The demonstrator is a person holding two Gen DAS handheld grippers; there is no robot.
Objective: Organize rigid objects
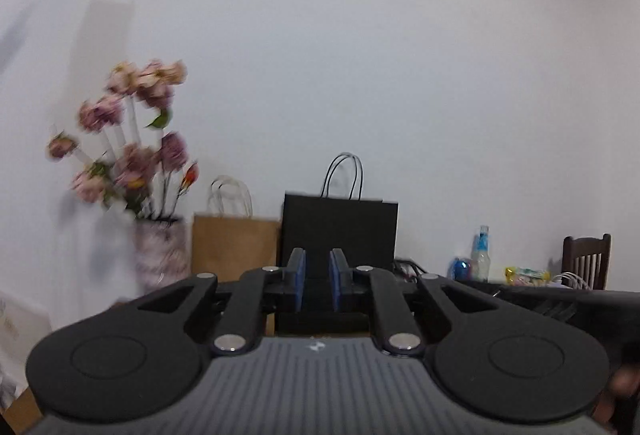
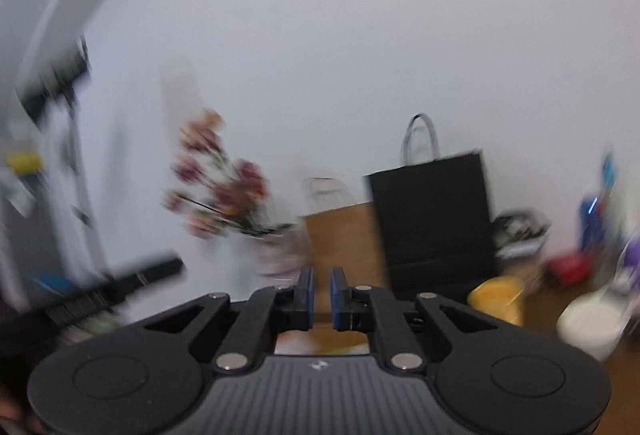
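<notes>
The black paper bag (image 1: 340, 231) stands upright against the white wall (image 1: 360, 55), straight ahead of both grippers, and blocks the way forward. Left of the black bag, touching or nearly so, a brown paper bag (image 1: 234, 245) and then a vase of pink flowers (image 1: 160, 247) close that side; right of it a bottle (image 1: 482, 255), snack packets (image 1: 526, 275) and a wooden chair (image 1: 586, 257) crowd the surface. Above the black bag's handles the bare wall leaves open air, while in the blurred right wrist view a yellow tub (image 2: 498, 295) and a white bowl (image 2: 590, 325) sit low to its right.

Yellow cup (image 2: 497, 295), red item (image 2: 570, 267) and white bowl (image 2: 588, 323) stand apart on the wooden surface, blurred; finer detail indeterminate
</notes>
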